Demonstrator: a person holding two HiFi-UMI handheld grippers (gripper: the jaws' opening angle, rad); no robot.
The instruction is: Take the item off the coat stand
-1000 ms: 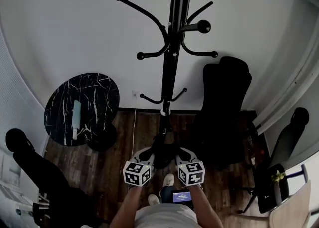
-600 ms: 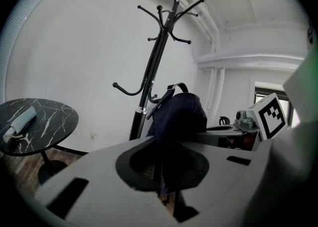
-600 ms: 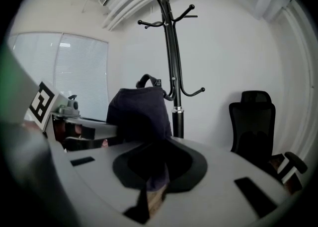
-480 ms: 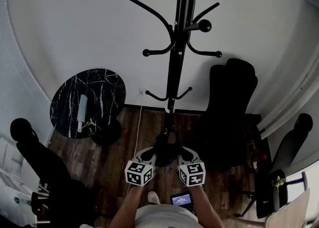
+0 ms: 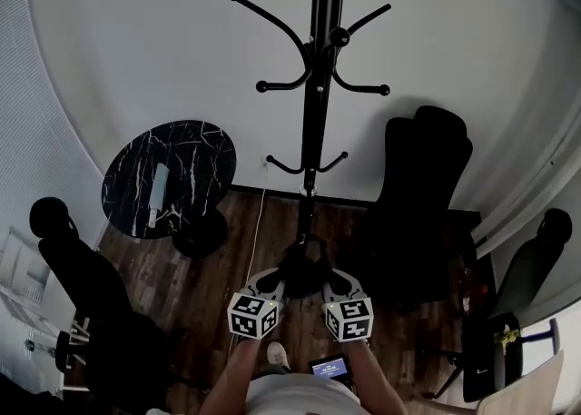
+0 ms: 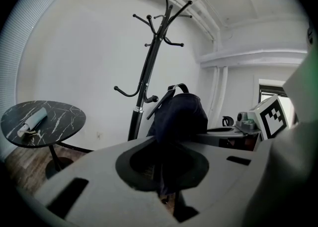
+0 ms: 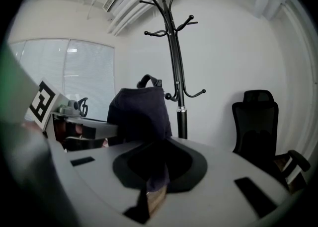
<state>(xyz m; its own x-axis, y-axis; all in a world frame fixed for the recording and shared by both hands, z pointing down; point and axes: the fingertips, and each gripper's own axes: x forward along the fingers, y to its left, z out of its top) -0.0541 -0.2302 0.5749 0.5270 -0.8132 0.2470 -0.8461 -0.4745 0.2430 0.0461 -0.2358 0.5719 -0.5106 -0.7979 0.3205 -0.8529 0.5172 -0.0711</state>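
Both claws are pinched nearly closed on the dark bag (image 6: 179, 114): the left gripper (image 6: 166, 191) and the right gripper (image 7: 154, 186) each nip a fold of its fabric. The bag hangs between them, clear of the stand's (image 5: 318, 95) hooks. Its lower part is hidden behind the gripper bodies, and from the head view it's just a dark blob. The stand's top is cut off there. Wood floor (image 5: 227, 259), white wall (image 5: 163, 41), a marble table (image 5: 195, 154) with some pale tube (image 5: 159, 188) I can't identify, and a black chair (image 5: 422, 186).
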